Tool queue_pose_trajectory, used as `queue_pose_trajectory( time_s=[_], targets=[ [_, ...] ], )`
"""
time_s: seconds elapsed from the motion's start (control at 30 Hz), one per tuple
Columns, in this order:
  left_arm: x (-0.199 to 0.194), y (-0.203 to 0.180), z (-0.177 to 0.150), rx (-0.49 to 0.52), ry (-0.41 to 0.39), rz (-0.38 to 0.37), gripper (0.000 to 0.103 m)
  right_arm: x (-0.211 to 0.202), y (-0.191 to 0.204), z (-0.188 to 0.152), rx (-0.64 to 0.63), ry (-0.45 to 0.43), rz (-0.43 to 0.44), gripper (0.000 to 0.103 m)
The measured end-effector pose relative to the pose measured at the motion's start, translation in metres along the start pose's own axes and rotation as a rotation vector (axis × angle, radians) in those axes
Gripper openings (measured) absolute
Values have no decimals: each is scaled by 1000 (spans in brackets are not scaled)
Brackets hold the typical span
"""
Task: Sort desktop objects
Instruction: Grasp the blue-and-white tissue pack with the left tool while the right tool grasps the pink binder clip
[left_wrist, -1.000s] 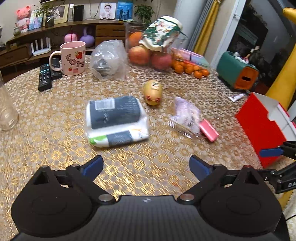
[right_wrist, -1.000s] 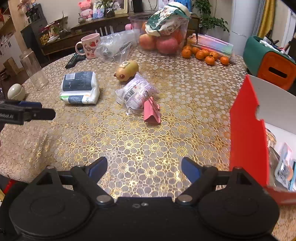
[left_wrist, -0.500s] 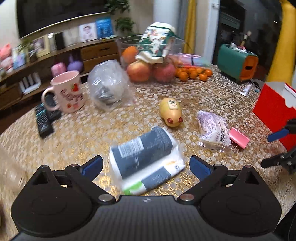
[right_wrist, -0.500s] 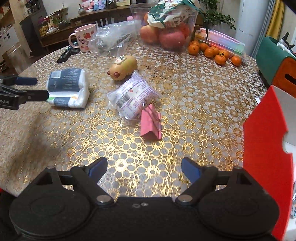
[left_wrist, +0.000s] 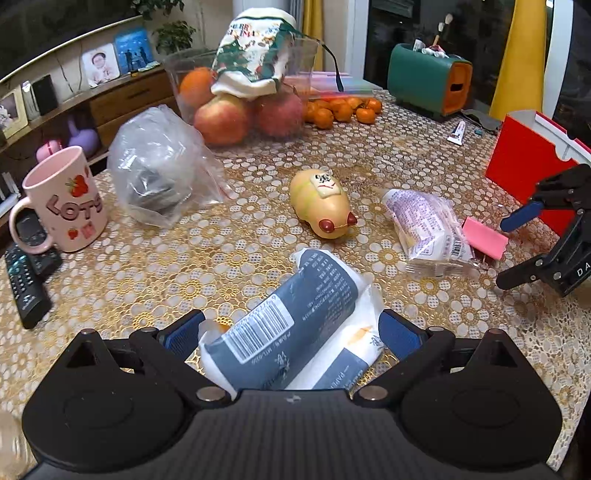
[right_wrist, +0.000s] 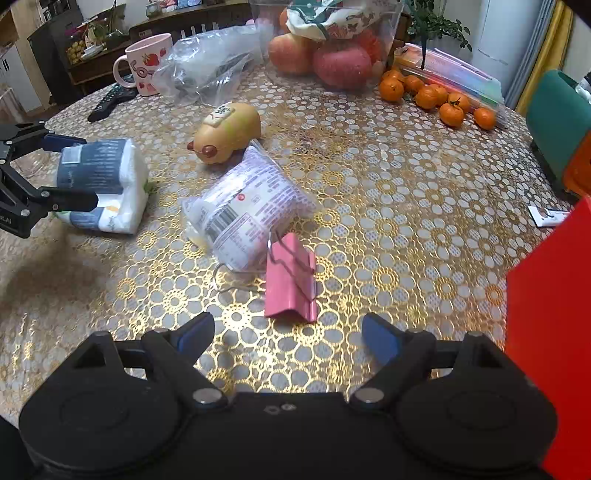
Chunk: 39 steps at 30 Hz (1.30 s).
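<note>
Landmark: tissue pack, dark blue and white, lying on the gold-patterned tablecloth.
My left gripper: fingers spread wide, one on each side of the tissue pack; pads look just clear of the wrapper, not pressing it.
My right gripper: fingers wide apart, nothing between them, over the cloth to the right of the tissue pack.
Pink binder clip: just ahead of my right fingers, right of the tissue pack, lying flat.
Purple-printed packet: between the tissue pack and the clip, touching the clip's wire handles.
Yellow toy animal: just beyond the tissue pack, apart from it.
Red box: far right of the tissue pack, at the table edge.
Clear plastic bag: beyond the tissue pack, to its left.
Pink mug: further left still, remotes beside it.
Fruit bowl: well beyond the tissue pack; small oranges at its right.
</note>
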<state>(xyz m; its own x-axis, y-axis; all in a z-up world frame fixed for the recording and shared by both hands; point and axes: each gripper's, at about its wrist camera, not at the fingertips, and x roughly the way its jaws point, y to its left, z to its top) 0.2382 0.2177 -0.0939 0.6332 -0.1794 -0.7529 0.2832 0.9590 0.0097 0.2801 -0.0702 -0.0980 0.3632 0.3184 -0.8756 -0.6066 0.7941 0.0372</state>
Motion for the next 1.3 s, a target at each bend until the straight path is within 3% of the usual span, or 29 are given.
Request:
queue_pose_trajectory(
  time_s=[0.5, 0.77, 0.9, 1.03, 1.13, 1.3],
  targets=[
    [17, -5, -10, -17, 5, -33, 100, 14, 7, 8, -50, -9, -23, 79],
    [17, -6, -16, -58, 19, -39, 92, 14, 14, 11, -79, -38, -1, 56],
    [15, -6, -17, -105, 20, -44, 78, 14, 15, 11, -80, -46, 8, 50],
    [10, -5, -18, -171, 14, -51, 60, 13, 14, 11, -73, -51, -1, 37],
    [6, -5, -20, -217, 7, -57, 48, 10, 11, 8, -57, -55, 4, 35],
    [-2, -10, -25, -293, -5, -60, 35, 4, 8, 2, -41, -68, 13, 27]
  ],
)
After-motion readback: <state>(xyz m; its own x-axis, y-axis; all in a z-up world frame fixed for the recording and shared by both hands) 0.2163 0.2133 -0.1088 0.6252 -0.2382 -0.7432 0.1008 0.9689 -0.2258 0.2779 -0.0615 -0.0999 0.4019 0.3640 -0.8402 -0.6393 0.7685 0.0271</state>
